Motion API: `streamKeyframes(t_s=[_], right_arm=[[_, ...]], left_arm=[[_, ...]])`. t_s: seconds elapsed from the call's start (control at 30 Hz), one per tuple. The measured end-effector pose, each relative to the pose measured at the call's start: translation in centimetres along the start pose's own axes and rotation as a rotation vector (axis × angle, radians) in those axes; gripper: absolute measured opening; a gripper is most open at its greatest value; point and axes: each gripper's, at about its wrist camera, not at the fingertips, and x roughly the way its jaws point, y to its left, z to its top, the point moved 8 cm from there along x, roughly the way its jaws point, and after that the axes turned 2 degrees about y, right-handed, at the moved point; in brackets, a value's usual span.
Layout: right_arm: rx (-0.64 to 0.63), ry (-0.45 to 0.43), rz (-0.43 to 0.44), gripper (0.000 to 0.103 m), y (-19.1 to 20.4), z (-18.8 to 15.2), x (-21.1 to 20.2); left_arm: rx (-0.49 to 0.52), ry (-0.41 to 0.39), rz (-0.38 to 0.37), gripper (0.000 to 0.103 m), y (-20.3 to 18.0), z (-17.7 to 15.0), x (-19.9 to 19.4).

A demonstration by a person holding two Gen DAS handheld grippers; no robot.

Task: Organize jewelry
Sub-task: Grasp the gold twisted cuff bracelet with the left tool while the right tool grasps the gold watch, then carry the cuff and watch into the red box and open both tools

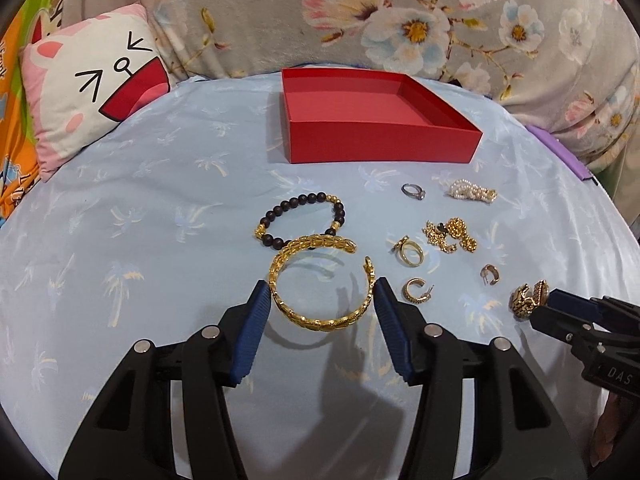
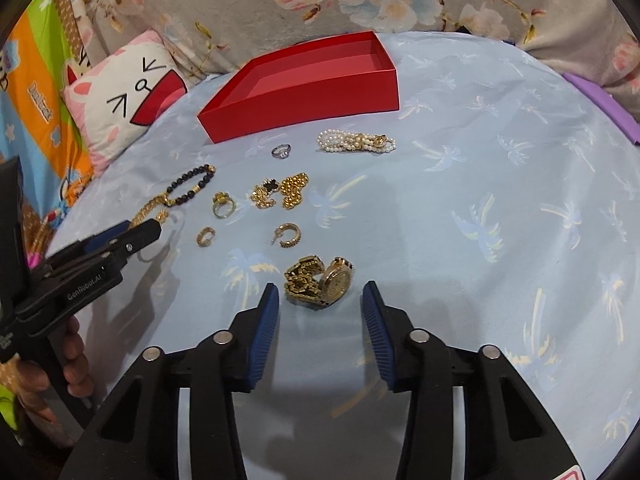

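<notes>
An empty red box stands at the far side of the blue cloth. Jewelry lies in front of it. My left gripper is open, its blue pads on either side of a gold bangle that lies on the cloth. My right gripper is open just short of a gold watch, which also shows in the left wrist view. A black bead bracelet, a silver ring, a pearl bracelet, a gold ring, a gold chain heap and two hoop earrings lie around.
A cat-face pillow lies at the far left. A flowered blanket is bunched behind the box. A purple strip runs along the right edge of the cloth.
</notes>
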Motion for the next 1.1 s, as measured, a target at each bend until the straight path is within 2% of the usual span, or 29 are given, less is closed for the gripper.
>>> streamKeyframes(t_s=[0.17,0.23,0.5,0.53,0.57,0.87,1.0,1.1], right_arm=[[0.044,-0.017,-0.008,0.031,-0.5,0.6,-0.1],[0.059,-0.009,-0.001,0.022,-0.6,0.6,0.2],[0.062,-0.016,-0.027,0.017,-0.4,0.6,0.7],[0.063,-0.019,-0.027,0.011,-0.4,0.6,0.6],[0.06,-0.024,-0.033,0.009,-0.4,0.6,0.5],[0.018,-0.083,-0.055,0.008,0.0,1.4,-2.0],[-0.031,-0.12,-0.075,0.007,0.3,3.0,-4.7],[-0.088,-0.175,-0.116,0.007,0.5,5.3,-7.0]], left_arm=[[-0.026,-0.004,-0.016,0.052,0.6,0.0,-0.2],[-0.025,-0.005,-0.018,0.052,0.5,-0.1,-0.2],[0.005,-0.009,-0.021,0.052,0.1,-0.5,-0.4],[0.006,-0.008,-0.023,0.052,0.1,-0.5,-0.4],[0.008,-0.009,-0.023,0.052,0.0,-0.6,-0.4],[-0.007,-0.024,-0.036,0.052,0.3,-0.1,-0.8],[0.003,-0.052,-0.034,0.052,0.4,0.9,-2.0],[0.046,-0.08,-0.049,0.052,0.0,2.8,-3.6]])
